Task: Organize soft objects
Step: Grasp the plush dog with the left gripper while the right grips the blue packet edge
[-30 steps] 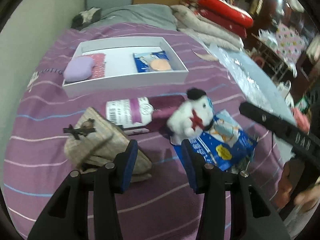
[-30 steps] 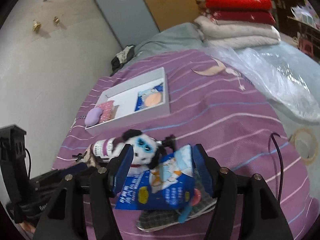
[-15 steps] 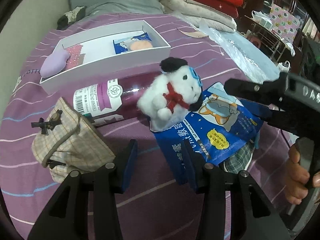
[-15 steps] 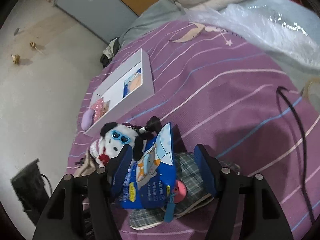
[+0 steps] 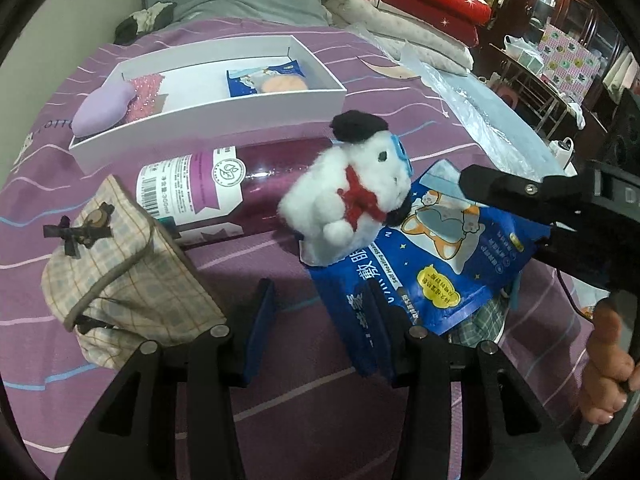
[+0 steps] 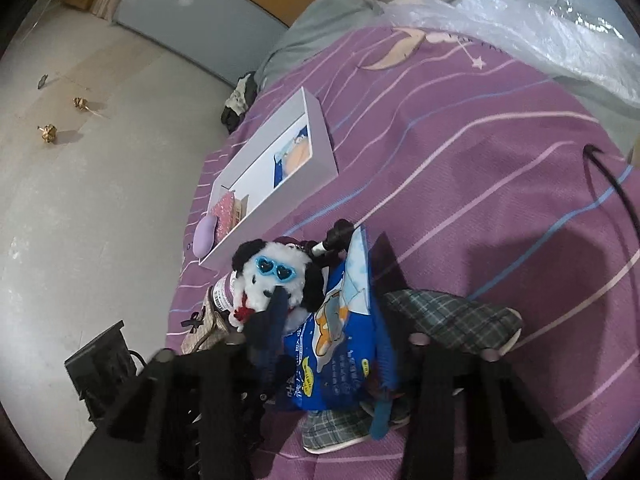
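A white plush dog with a black hat, blue heart glasses and a red scarf lies on a blue packet on the purple bed. My right gripper is closing on the blue packet. Its pads meet both edges of the packet, and the left fingertip brushes the plush dog. My left gripper hovers open just in front of the pile with nothing held. Its right pad overlaps the packet's near corner. One right finger crosses the packet from the right.
A white box behind the pile holds a lilac pad, a pink sequin piece and a blue pack. A purple bottle and beige plaid pouch lie left. Green plaid cloth, a black cable, plastic sheet.
The right jaws have drawn in onto the blue packet, and that gripper has rolled. Both grippers have sunk closer to the pile, so the dog and packet look larger.
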Action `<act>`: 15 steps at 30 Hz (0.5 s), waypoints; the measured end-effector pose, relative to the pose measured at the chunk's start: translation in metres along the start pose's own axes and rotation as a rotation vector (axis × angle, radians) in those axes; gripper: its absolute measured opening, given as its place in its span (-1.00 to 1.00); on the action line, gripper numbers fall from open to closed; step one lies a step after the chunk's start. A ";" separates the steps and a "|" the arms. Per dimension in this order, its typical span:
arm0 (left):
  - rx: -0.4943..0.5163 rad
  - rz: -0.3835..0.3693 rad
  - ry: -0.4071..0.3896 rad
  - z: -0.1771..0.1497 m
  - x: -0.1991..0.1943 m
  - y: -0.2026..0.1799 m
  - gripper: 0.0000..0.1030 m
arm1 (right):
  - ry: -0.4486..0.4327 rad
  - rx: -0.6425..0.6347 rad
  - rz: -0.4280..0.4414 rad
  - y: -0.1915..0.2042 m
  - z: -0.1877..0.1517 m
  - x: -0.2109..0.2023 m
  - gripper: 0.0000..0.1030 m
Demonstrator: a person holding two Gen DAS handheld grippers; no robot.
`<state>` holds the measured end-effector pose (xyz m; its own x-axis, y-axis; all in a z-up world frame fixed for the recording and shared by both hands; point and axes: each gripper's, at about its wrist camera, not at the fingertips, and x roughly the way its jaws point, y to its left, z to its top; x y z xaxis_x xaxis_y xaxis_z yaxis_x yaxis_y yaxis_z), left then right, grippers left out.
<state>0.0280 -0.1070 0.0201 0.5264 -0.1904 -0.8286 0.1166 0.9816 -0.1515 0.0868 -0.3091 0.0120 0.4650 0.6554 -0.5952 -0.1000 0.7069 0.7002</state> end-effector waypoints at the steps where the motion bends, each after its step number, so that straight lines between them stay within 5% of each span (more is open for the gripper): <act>1: 0.002 0.002 0.000 0.000 0.000 -0.001 -0.09 | 0.005 0.002 0.020 0.001 0.000 -0.001 -0.47; 11: 0.004 0.001 -0.005 -0.001 0.001 -0.002 -0.08 | 0.064 0.005 -0.016 0.009 -0.007 0.014 -0.43; 15: 0.002 -0.004 -0.006 0.000 0.001 0.000 -0.08 | 0.074 0.030 -0.058 0.002 -0.007 0.013 -0.90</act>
<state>0.0280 -0.1075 0.0196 0.5310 -0.1946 -0.8247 0.1202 0.9807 -0.1540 0.0860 -0.2978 0.0026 0.4029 0.6324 -0.6616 -0.0480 0.7365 0.6747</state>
